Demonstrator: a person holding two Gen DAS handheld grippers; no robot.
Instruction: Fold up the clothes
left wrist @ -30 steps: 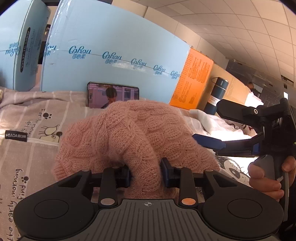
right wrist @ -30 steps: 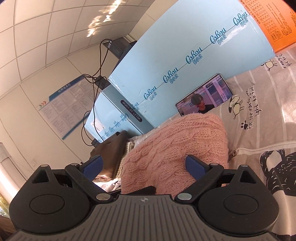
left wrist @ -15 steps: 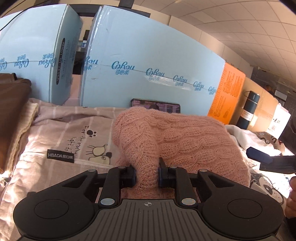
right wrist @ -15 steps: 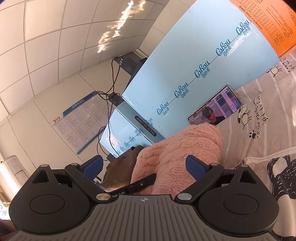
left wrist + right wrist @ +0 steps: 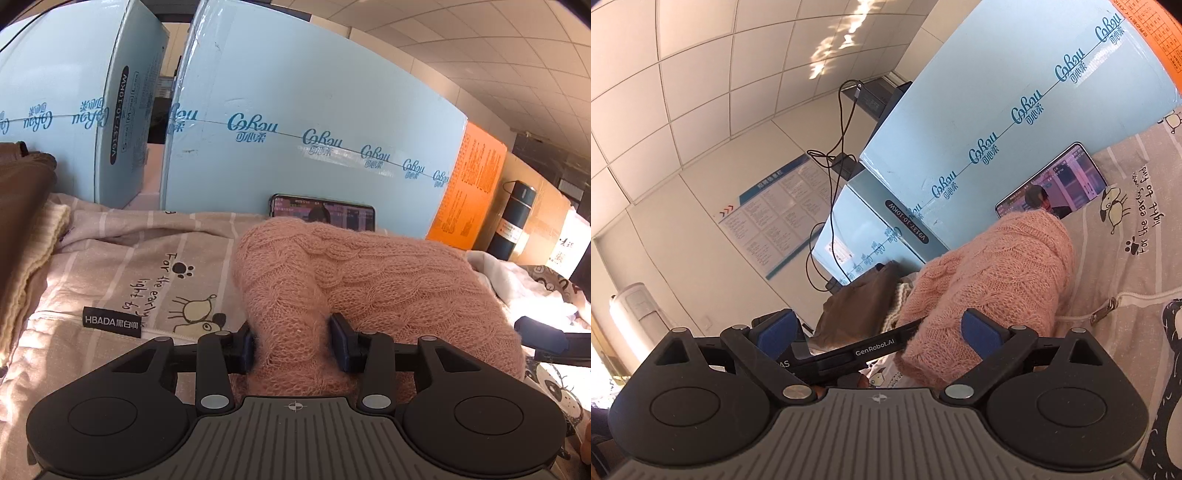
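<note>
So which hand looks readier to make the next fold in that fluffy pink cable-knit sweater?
Probably the left gripper: its opening jaws straddle a bunch of the pink cable-knit sweater. The right gripper is wide open beside it.

Phone (image 5: 323,216) propped against blue box (image 5: 314,147); flask (image 5: 513,218) beside orange box (image 5: 471,192).

striped cartoon-print bedsheet (image 5: 110,280) covers the bed, pink knit sweater (image 5: 369,280) bunched on it, folded brown and cream clothes (image 5: 22,236) at its edge, phone (image 5: 323,216) propped behind
</note>
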